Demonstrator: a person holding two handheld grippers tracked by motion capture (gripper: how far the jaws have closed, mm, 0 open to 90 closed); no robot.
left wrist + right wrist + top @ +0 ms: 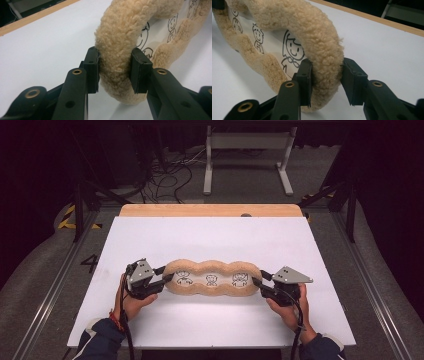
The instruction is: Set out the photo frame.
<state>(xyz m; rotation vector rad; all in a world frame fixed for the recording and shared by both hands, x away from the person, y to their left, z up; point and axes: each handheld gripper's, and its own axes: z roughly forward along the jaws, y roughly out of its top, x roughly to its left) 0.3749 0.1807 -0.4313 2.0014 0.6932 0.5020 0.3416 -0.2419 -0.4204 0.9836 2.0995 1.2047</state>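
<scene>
A long beige fleece-rimmed pad (212, 265) with three lobes lies across the middle of the white tabletop (210, 237). Its pale inner panel carries three cartoon figures (211, 280). My left gripper (167, 276) holds its left end: in the left gripper view the jaws (116, 67) press from both sides on the fluffy rim (117, 37). My right gripper (257, 282) holds the right end the same way, its jaws (325, 80) pinching the rim (317, 42) beside a smiling drawn figure (292, 50). Both ends look slightly raised off the table.
A wooden strip (210, 210) runs along the table's far edge. Beyond it stands a grey metal stand (247, 157), with cables (165, 177) on the floor. Bare white surface lies in front of and behind the pad.
</scene>
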